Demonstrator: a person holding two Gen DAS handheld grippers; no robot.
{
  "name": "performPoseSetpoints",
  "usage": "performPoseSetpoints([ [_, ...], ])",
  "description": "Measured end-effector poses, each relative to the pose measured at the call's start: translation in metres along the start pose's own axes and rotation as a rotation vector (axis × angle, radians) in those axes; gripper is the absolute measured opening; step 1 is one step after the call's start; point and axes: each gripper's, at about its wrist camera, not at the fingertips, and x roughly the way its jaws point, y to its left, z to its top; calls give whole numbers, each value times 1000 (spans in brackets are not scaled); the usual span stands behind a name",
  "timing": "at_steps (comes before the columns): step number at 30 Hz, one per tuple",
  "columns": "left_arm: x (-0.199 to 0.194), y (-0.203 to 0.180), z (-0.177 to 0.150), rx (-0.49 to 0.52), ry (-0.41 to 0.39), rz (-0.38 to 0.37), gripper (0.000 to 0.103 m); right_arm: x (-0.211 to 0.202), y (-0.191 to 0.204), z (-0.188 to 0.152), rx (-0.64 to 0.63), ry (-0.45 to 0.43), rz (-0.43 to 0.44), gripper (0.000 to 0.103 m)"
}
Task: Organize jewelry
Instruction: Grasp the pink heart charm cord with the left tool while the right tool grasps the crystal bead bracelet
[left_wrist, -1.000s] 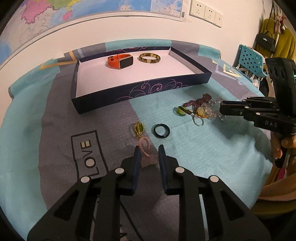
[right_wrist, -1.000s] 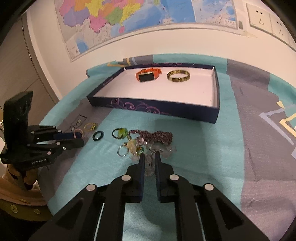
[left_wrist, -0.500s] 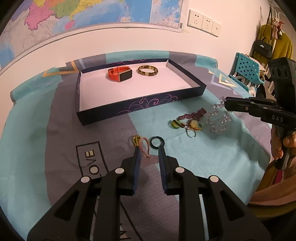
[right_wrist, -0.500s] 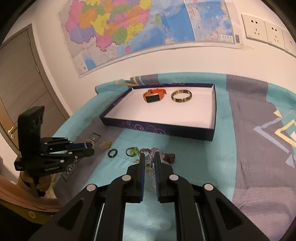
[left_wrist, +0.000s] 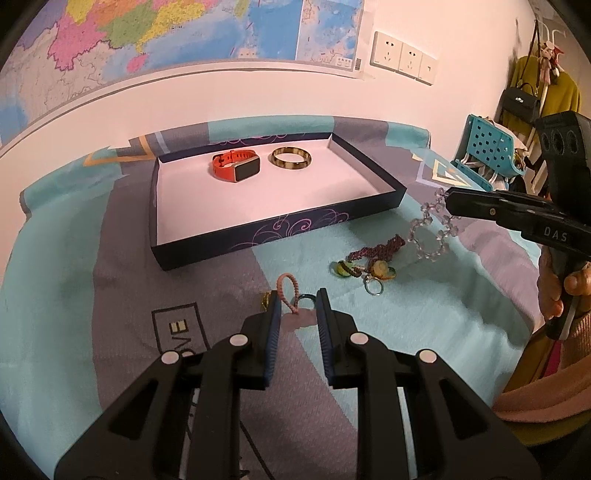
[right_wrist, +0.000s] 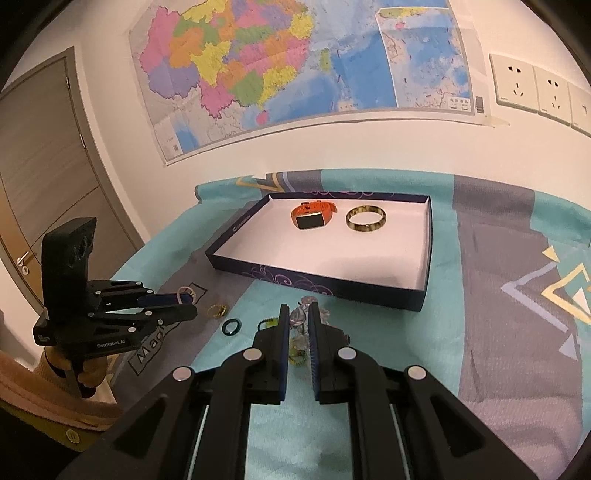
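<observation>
A dark blue tray (left_wrist: 280, 230) (right_wrist: 321, 282) with a white floor holds an orange watch (left_wrist: 236, 167) (right_wrist: 312, 217) and a gold bangle (left_wrist: 291, 159) (right_wrist: 365, 220). My left gripper (left_wrist: 297, 300) (right_wrist: 186, 301) is shut on a pink braided bracelet (left_wrist: 287, 291) (right_wrist: 183, 293) and holds it above the cloth. My right gripper (right_wrist: 297, 314) (left_wrist: 448, 199) is shut on a clear bead bracelet (left_wrist: 428, 232) (right_wrist: 301, 319), which hangs from its tips. On the cloth lie a dark ring (right_wrist: 231, 326), a gold ring (right_wrist: 218, 311), a maroon chain (left_wrist: 376, 251) and small charms (left_wrist: 364, 271).
The teal and grey cloth (left_wrist: 424, 314) covers the table against a white wall with a map (right_wrist: 295, 66). A blue plastic chair (left_wrist: 487, 147) and hanging bags (left_wrist: 524, 99) stand at the right. A door (right_wrist: 40, 177) is at the left.
Both grippers have risen from the cloth. The left has lifted the pink bracelet and the right has lifted the clear bead bracelet off the pile toward the tray.
</observation>
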Motion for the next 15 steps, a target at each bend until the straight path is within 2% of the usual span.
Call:
performPoseSetpoints([
  [15, 1, 10, 28, 2, -43, 21, 20, 6, 0, 26, -32, -37, 6, 9],
])
